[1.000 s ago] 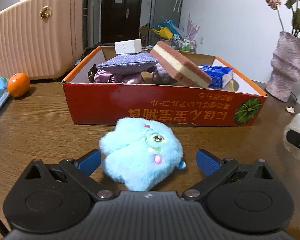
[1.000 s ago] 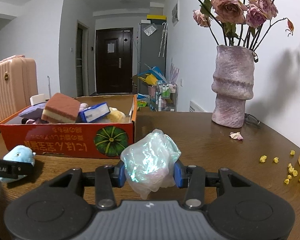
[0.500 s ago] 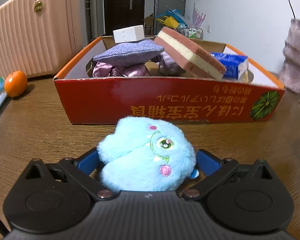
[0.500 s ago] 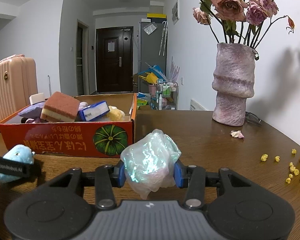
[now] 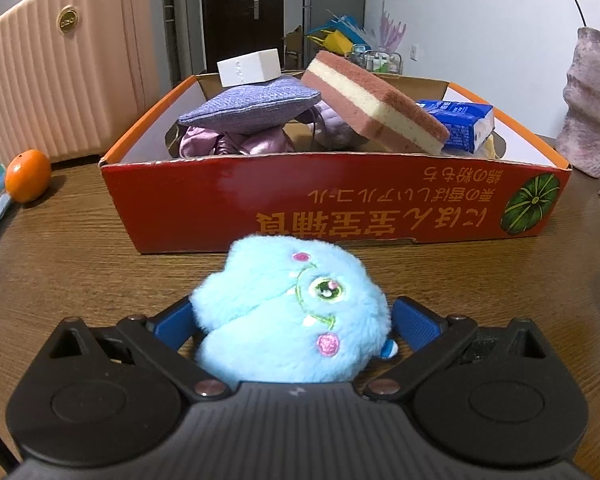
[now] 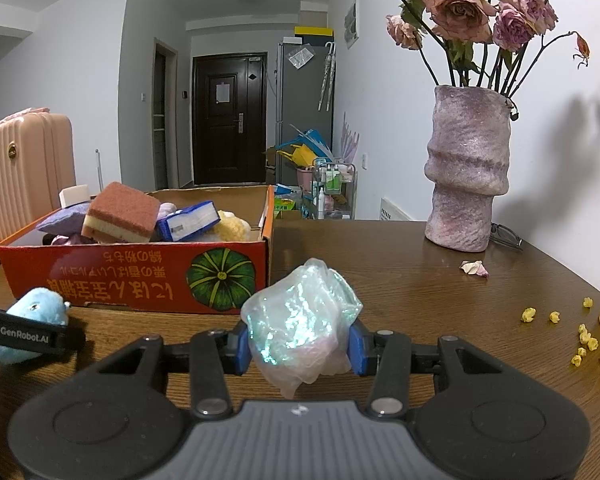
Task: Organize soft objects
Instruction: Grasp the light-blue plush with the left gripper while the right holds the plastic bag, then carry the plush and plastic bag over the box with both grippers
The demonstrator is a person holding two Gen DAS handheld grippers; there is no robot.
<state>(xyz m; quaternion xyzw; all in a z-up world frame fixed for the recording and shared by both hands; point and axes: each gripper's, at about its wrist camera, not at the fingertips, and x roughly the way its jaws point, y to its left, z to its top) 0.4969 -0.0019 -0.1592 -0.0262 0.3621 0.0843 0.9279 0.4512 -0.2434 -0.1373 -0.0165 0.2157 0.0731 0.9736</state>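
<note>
Wooden table (image 5: 80,256): plush (image 5: 290,316) now deeper between left tool (image 5: 292,320) fingers.

Walls: plain white.
Door (image 6: 229,120): dark wood, at the hallway's end.
Counter (image 6: 400,264): brown wood grain.
Suitcase (image 5: 64,80): pink, ribbed, standing behind the counter.
Fridge (image 6: 303,120): grey, beside the door.
</note>
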